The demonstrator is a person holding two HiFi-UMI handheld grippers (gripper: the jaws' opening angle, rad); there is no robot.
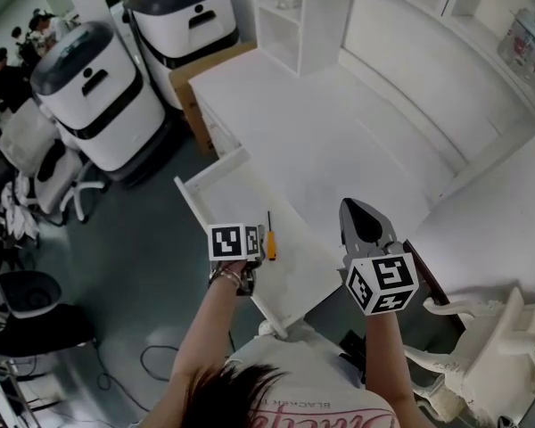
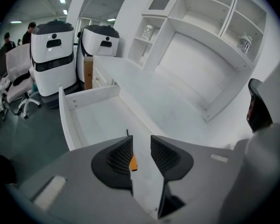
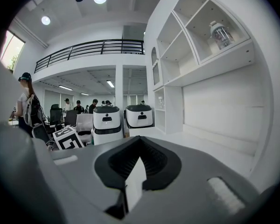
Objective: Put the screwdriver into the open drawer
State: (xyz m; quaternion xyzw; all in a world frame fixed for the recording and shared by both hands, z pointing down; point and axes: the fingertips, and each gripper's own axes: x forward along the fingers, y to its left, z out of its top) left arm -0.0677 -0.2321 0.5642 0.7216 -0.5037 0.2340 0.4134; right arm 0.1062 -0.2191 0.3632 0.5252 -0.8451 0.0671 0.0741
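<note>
The screwdriver [image 1: 270, 237], with an orange handle and a thin dark shaft, lies on the floor of the open white drawer [image 1: 216, 181], near its right side. My left gripper [image 1: 257, 243] hangs above the drawer, just left of the screwdriver. In the left gripper view its jaws [image 2: 141, 141] stand a little apart with nothing between the pads. The orange handle [image 2: 133, 163] shows far below through the gap, inside the drawer [image 2: 67, 120]. My right gripper [image 1: 366, 226] is held over the desk's front edge, shut and empty, its tips meeting [image 3: 139, 143].
The white desk top [image 1: 339, 132] runs behind the drawer, with shelves [image 1: 285, 16] along the back. Two white machine units [image 1: 98, 92] [image 1: 183, 16] and a cardboard box [image 1: 192, 87] stand on the floor at left, beside office chairs. An ornate white chair [image 1: 490, 346] is at lower right.
</note>
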